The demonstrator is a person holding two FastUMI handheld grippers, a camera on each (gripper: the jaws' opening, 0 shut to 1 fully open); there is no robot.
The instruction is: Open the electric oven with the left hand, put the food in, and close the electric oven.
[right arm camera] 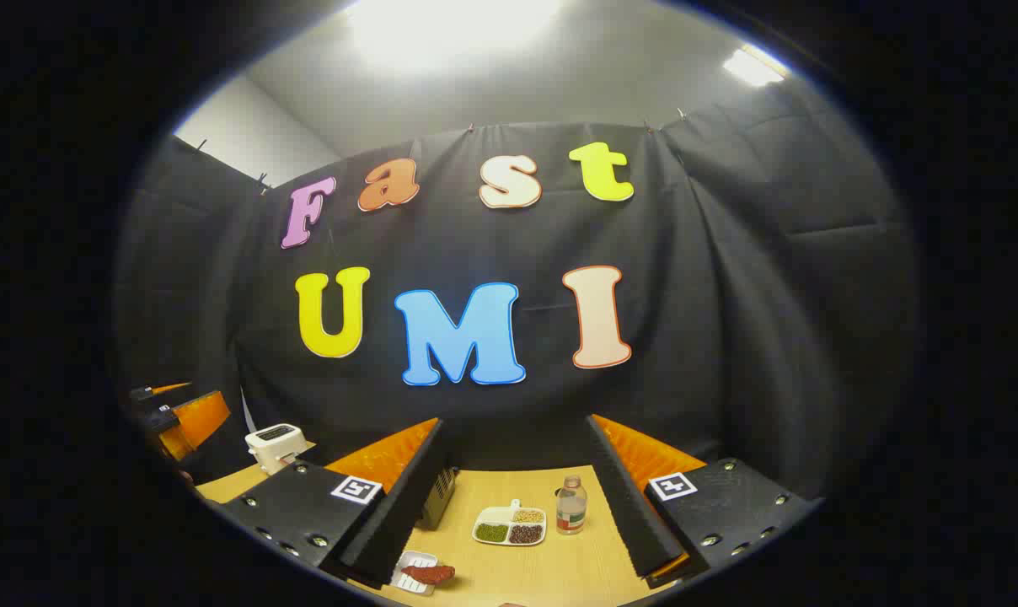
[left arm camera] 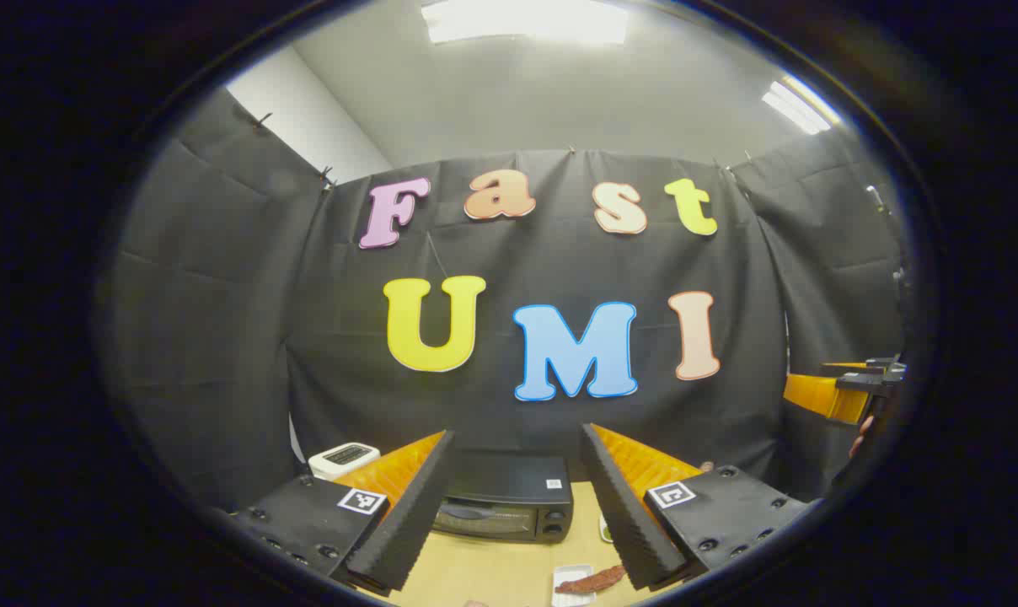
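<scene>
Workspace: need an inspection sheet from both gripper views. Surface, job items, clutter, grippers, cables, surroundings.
Surface: wooden table, bare between items.
Job's things: electric oven at the back, door shut; food on a small white tray in front of it.
Clutter: toaster, sectioned dish of beans, bottle.
Grippers: left gripper open, holding nothing, aimed at the oven; right gripper open, holding nothing.
Cables: nothing seen.
Surroundings: black cloth wall, ceiling lights.

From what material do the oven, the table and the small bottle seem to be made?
Oven: likely painted metal, matte black casing with a glossy, probably glass door.
Table: wood or laminate, pale with visible grain lines.
Bottle: clear plastic or glass; too small to tell.
</scene>
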